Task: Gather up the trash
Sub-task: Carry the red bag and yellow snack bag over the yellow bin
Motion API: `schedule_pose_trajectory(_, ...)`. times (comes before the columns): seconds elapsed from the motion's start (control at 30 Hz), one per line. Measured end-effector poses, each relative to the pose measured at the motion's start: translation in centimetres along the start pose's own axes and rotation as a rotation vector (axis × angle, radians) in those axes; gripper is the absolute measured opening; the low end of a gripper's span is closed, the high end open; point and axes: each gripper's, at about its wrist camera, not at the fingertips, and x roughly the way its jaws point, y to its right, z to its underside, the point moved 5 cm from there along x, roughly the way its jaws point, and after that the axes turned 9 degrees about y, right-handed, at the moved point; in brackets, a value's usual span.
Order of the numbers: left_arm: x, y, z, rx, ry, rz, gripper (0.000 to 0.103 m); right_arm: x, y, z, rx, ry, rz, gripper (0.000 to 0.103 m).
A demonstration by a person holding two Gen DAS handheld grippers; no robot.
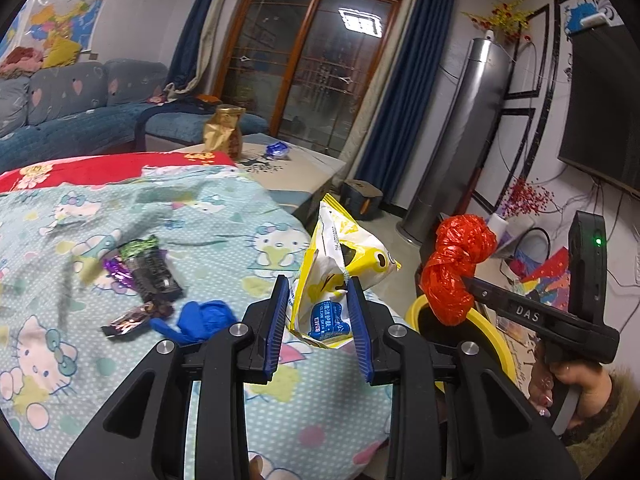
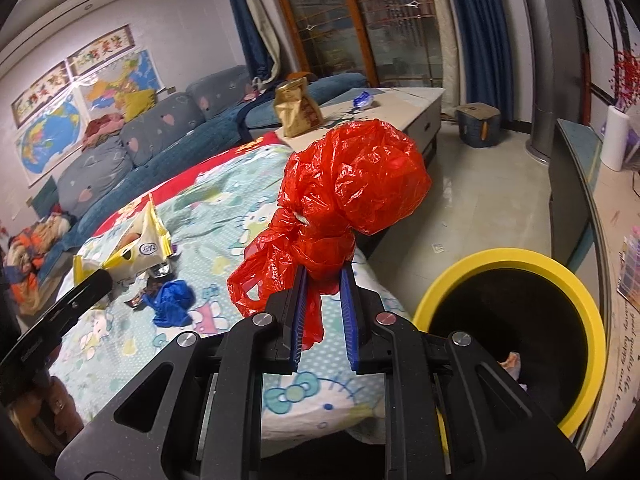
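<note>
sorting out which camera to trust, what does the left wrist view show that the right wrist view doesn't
Only the left wrist view shows the dark snack wrappers on the sheet, the television, and the right hand holding its tool.

Only the right wrist view shows inside the yellow-rimmed bin, with some scraps at the bottom, and the paper towel roll.

Both show the left hand-held gripper shut on the yellow and white packet, the right hand-held gripper shut on the red plastic bag, the blue glove and the gold bag.

Blue sofa [image 1: 80,116] along a white wall with maps [image 2: 52,136], wood-framed glass doors [image 1: 316,60] flanked by blue curtains [image 1: 404,92], pale tiled floor [image 2: 480,208], grey coffee table [image 2: 400,104], ceiling light reflection [image 1: 360,22]
</note>
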Motion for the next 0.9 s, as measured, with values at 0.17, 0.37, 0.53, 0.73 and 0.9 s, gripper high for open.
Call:
schedule_pose_trajectory(0.17,0.5,1.7,0.3,0.027,-0.008,0.028,0.028,-0.3,1.7,-0.3,0.025,0.012,0.032,0.012)
schedule_pose_trajectory(0.37,1.4,3.5,0.7,0.058,-0.024,0.065,0.028,-0.8,3.7,-0.6,0.058,0.027,0.069,0.012)
schedule_pose_trajectory(0.53,2.0,5.3,1.2,0.083,-0.036,0.094,0.028,-1.5,5.4,-0.7,0.091,0.039,0.098,0.012)
schedule_pose_trajectory(0.73,2.7,7.0,2.0,0.11,-0.054,0.13,0.028,-1.8,7.3,-0.7,0.122,0.039,0.123,0.012)
schedule_pose_trajectory(0.9,3.1,8.6,2.8,0.135,-0.073,0.159,0.028,-2.1,9.3,-0.4,0.147,0.038,0.156,0.012)
